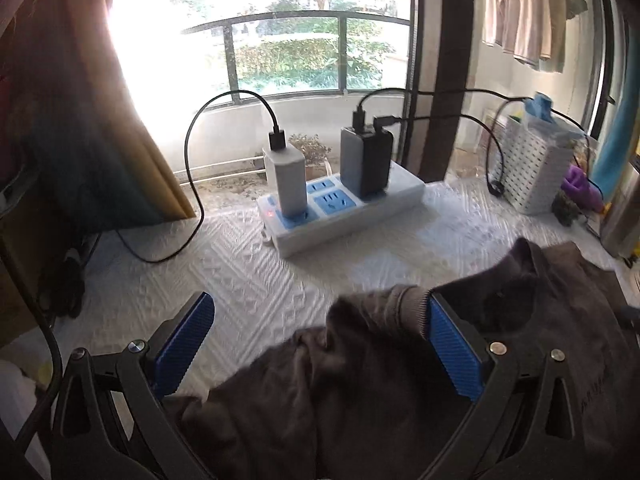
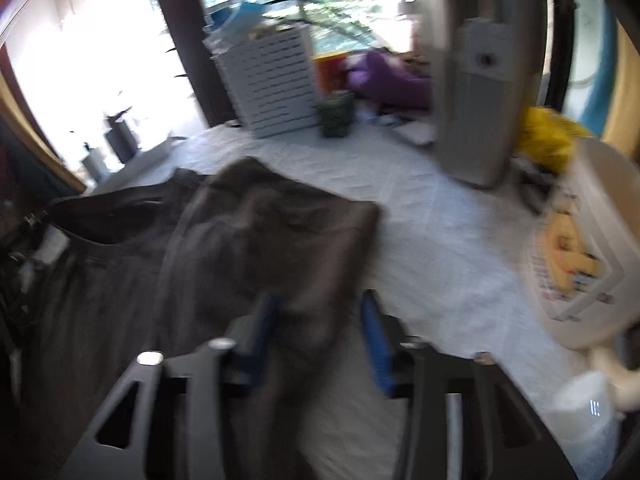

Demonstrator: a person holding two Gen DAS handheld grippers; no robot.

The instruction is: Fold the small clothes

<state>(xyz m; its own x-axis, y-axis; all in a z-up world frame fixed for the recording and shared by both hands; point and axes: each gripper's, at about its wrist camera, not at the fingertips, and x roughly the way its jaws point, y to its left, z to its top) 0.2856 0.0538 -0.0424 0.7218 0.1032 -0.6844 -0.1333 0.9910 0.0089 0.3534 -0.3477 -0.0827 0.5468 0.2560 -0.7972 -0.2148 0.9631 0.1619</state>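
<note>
Left wrist view: dark shirt (image 1: 360, 380) lies collar toward the window (image 1: 280, 40) on the white cloth-covered table (image 1: 248, 280); left gripper (image 1: 316, 348) spread wide, right gripper (image 2: 320, 340) half-closed around a sleeve fold.

Both black plastic grippers (image 1: 320, 344) (image 2: 320, 336) have bumpy blue rubber pads (image 1: 454, 352) and round shiny silver screws (image 1: 497, 347).

So it's one dark brown-grey T-shirt (image 1: 380, 380), pretty small, lying rumpled on the white textured tablecloth (image 1: 248, 280). The ribbed neckline sits near the top, bunched up. One sleeve is flopped over the body, so it's partly folded. There's a bit of small print low on one side, too tiny to read.
</note>
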